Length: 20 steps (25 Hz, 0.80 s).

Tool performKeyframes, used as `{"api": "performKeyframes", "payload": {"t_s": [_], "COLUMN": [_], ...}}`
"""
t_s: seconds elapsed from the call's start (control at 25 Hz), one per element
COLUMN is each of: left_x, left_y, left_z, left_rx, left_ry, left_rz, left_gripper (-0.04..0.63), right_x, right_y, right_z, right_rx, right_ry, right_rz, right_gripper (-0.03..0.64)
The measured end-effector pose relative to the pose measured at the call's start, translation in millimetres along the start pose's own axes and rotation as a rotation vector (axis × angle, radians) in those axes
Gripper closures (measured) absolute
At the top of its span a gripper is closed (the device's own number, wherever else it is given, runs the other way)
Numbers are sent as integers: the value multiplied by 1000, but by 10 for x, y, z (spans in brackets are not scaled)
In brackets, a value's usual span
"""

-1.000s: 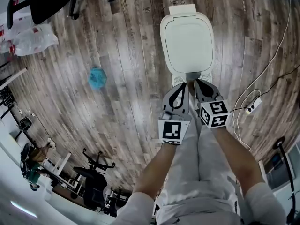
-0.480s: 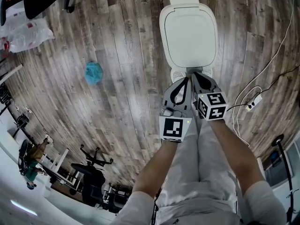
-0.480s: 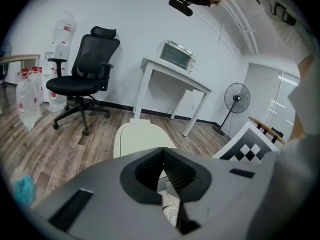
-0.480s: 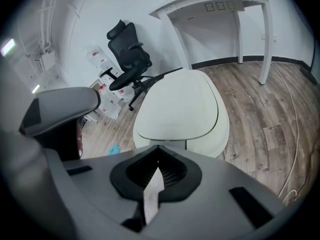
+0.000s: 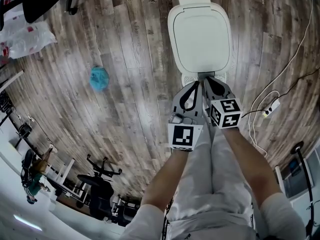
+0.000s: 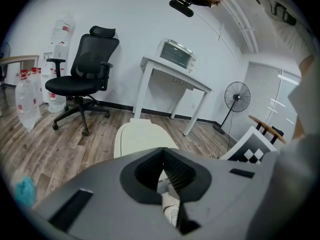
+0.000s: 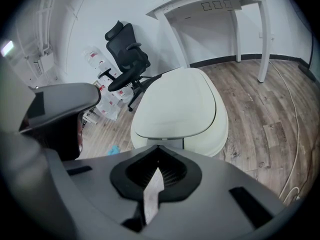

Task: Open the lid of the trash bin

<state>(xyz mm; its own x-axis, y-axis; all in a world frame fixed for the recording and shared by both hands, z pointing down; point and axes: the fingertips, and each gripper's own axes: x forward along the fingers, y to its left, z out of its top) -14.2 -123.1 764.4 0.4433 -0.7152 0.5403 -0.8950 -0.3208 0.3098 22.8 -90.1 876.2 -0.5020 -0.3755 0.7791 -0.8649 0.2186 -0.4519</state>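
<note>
In the head view, the trash bin stands on the wood floor just beyond the person's feet, with its pale lid down flat. The left gripper and the right gripper are held side by side just near of the bin. Their tips point at a grey tab on the near edge of the lid, and whether they touch it cannot be made out. A blue crumpled thing lies well to the left on the floor, and a white power strip with its cables lies to the right. In the left gripper view, the left gripper has its jaws drawn together at the tips with nothing between them. The closed bin sits beyond them, with a black office chair far left and a white table against the far wall. In the right gripper view, the right gripper likewise has its jaws pressed together and empty. Its tips lie just below the grey tab, and the bin's lid fills the middle of the view.
</note>
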Motion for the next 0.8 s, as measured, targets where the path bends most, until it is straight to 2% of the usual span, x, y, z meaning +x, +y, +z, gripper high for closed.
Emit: {"api": "performKeyframes", "payload": {"t_s": [0.8], "left_x": [-32], "left_y": [-9], "left_z": [-106], "left_rx": [-7], "left_ry": [3], "left_rz": [-3], "left_gripper": [595], "right_x": [5], "right_y": [6], "right_z": [-24], "right_rx": [-44], "right_ry": [-32], "right_rz": [12], "right_gripper": [601]}}
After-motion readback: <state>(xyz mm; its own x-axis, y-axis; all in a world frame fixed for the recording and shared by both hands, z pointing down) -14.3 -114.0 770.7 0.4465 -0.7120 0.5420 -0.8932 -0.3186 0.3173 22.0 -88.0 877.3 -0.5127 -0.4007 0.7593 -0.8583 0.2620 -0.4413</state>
